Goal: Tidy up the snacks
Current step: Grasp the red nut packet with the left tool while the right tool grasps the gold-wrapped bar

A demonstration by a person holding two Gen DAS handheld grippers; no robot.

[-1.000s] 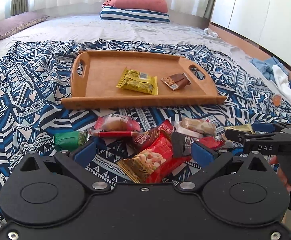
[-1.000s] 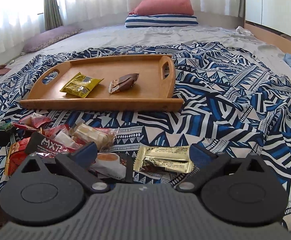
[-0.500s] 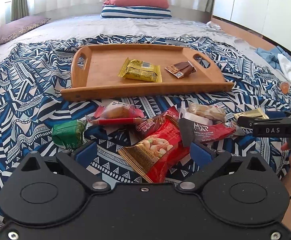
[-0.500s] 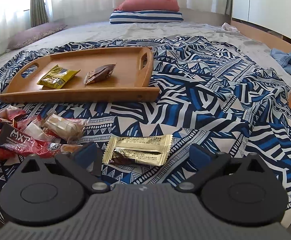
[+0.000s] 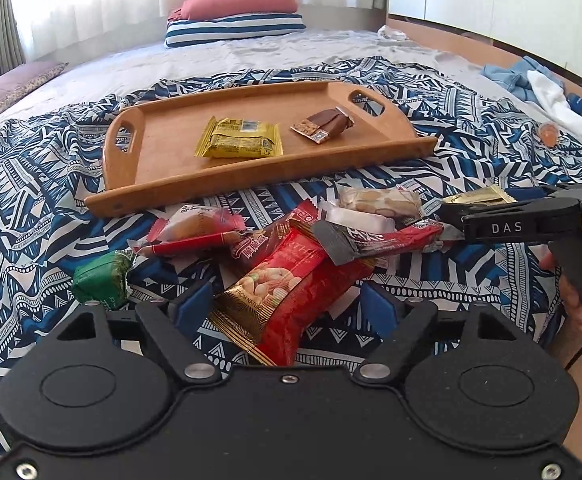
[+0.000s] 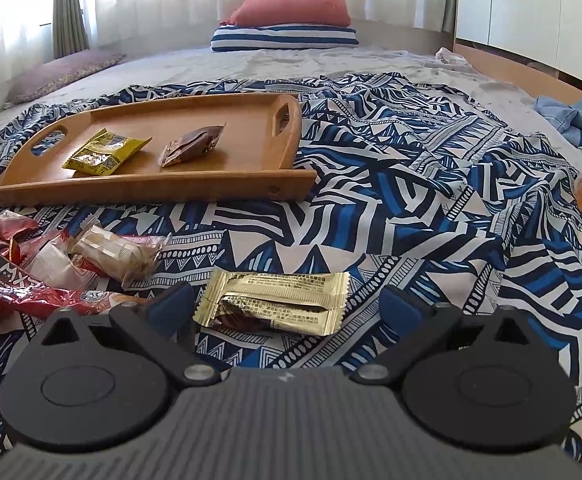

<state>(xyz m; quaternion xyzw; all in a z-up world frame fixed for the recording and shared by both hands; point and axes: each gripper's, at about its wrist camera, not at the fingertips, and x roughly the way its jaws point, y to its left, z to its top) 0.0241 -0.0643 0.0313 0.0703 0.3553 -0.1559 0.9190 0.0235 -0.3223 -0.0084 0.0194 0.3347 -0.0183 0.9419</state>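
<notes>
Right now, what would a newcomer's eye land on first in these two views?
Probably the heap of bright snack wrappers on the blue patterned blanket, led by the red peanut packet lying between the left tool, whose jaws have just been closing. Behind it sits the wooden tray holding a yellow packet and a brown bar. A gold packet lies between the open right tool.

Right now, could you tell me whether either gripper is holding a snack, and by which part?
Nothing is held yet. The left gripper, just closing, straddles the red peanut packet; the right gripper is open around the gold packet.
</notes>
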